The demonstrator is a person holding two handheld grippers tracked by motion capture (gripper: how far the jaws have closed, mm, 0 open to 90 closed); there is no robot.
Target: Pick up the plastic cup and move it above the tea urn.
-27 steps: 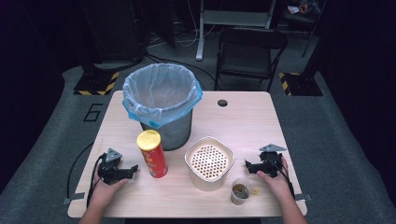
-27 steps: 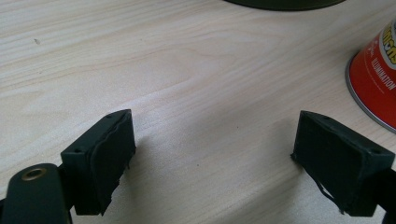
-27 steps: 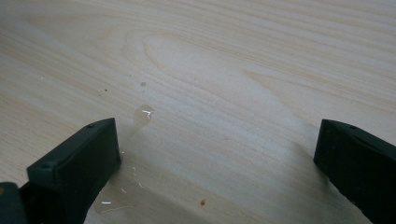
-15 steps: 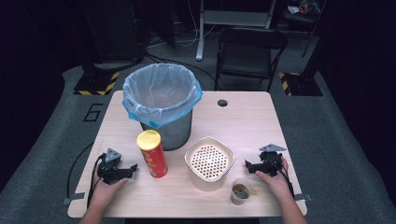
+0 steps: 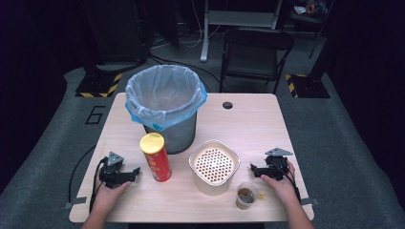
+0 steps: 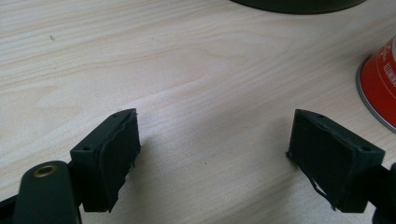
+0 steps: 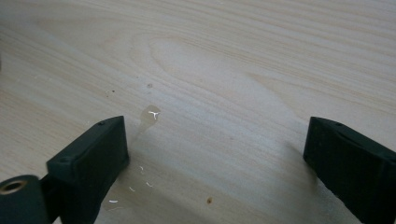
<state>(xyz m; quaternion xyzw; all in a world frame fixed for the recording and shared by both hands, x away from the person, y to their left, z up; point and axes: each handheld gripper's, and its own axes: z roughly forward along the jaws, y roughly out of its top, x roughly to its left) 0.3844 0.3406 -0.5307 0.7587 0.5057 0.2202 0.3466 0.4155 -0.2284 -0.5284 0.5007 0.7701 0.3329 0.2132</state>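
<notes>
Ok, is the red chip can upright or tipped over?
Upright: the chip can stands on its base on the table, yellow lid on top.

A pale wood tabletop (image 5: 248, 124) with a round cable hole (image 5: 227, 105) near its far edge stands on grey carpet (image 5: 334, 143). Beyond the tabletop a black folding chair (image 5: 255, 52) faces it, with a white desk frame (image 5: 239, 19) farther back. Yellow-black striped plates (image 5: 98, 88) lie on the floor off its far corners. A "6" (image 5: 95, 114) is marked left of it. The room around is dark.
</notes>
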